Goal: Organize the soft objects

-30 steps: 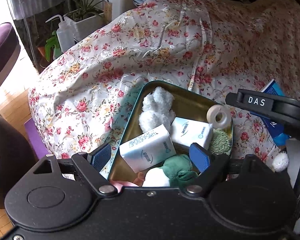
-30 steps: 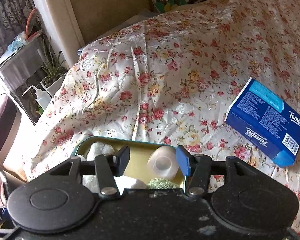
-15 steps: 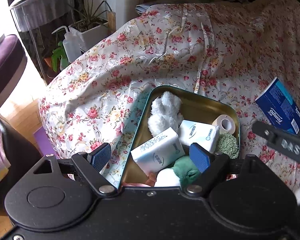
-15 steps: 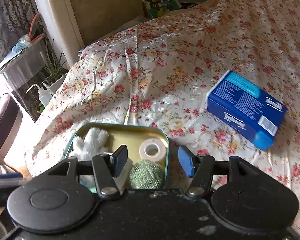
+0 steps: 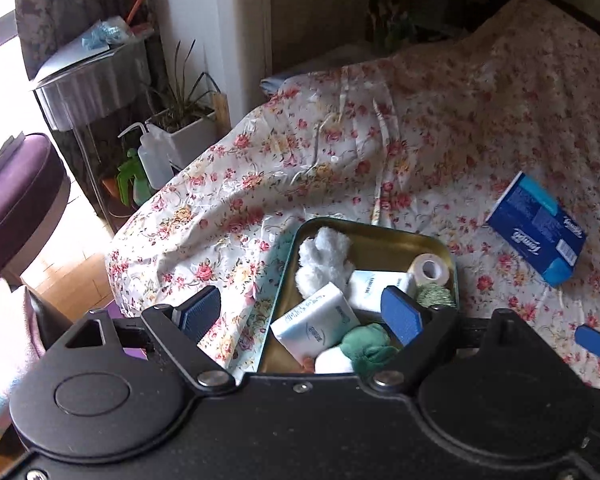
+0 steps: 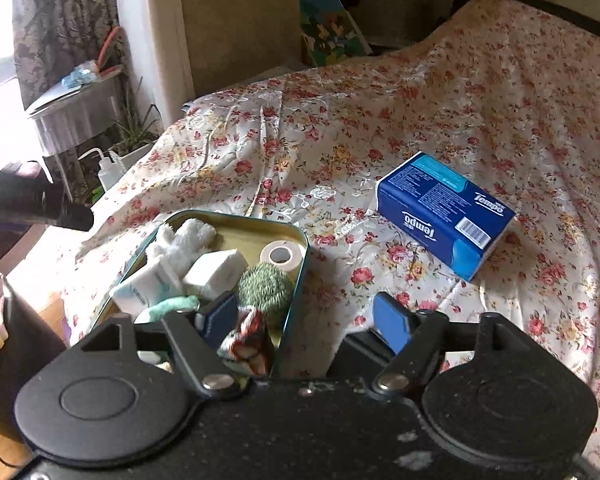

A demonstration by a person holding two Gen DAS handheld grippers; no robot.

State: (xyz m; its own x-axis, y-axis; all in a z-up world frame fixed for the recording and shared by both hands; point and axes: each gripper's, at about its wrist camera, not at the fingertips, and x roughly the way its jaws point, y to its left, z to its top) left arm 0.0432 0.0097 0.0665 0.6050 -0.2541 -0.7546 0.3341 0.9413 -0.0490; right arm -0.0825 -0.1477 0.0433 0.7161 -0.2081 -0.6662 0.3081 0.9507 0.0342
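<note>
Flowered bedspread over a bed, filling the frames. Lower left of centre in the right wrist view, an open tin holding a white plush toy, two tissue packs, a tape roll, a green scrubber and a green cloth. Right of centre, a blue tissue box flat on the bedspread, well apart from the tin. Left hand-held gripper opening, nothing pinched. Right hand-held gripper likewise opening, empty.

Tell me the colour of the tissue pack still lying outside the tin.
Dark blue with lighter blue ends, tissue pack; clearest in the right wrist view.
</note>
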